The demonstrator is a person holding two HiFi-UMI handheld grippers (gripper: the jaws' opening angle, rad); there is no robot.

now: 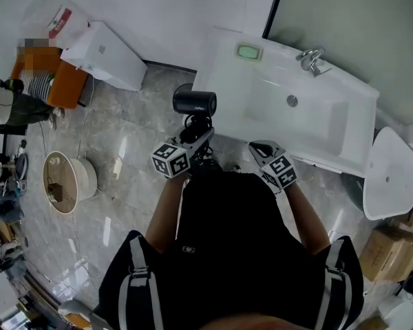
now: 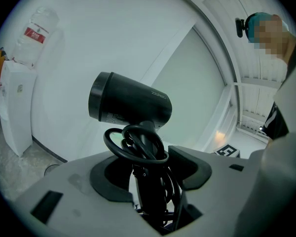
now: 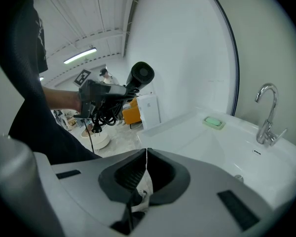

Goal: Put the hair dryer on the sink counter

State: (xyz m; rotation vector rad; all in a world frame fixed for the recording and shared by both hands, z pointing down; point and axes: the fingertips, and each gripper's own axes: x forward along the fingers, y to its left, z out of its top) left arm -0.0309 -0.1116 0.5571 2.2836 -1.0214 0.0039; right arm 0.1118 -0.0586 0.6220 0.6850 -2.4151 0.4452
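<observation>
Dryer [image 1: 195, 102]: handle mostly buried under its coiled cord [image 2: 138, 142], lower end out of sight. Your left gripper [image 1: 198, 135] clamps that handle, barrel up, in the air just off the sink [image 1: 224, 53] corner. Right gripper [image 1: 258, 148] is beside it, jaws together, empty.

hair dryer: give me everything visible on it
The black plastic hair dryer has a short matte barrel with small print, pointing sideways, and a handle pointing down. Its black cord is looped in coils around the handle, with the plug dangling below. The left hand-held gripper clamps the handle, holding the dryer in the air beside the edge of the white sink counter, not yet on it.
</observation>
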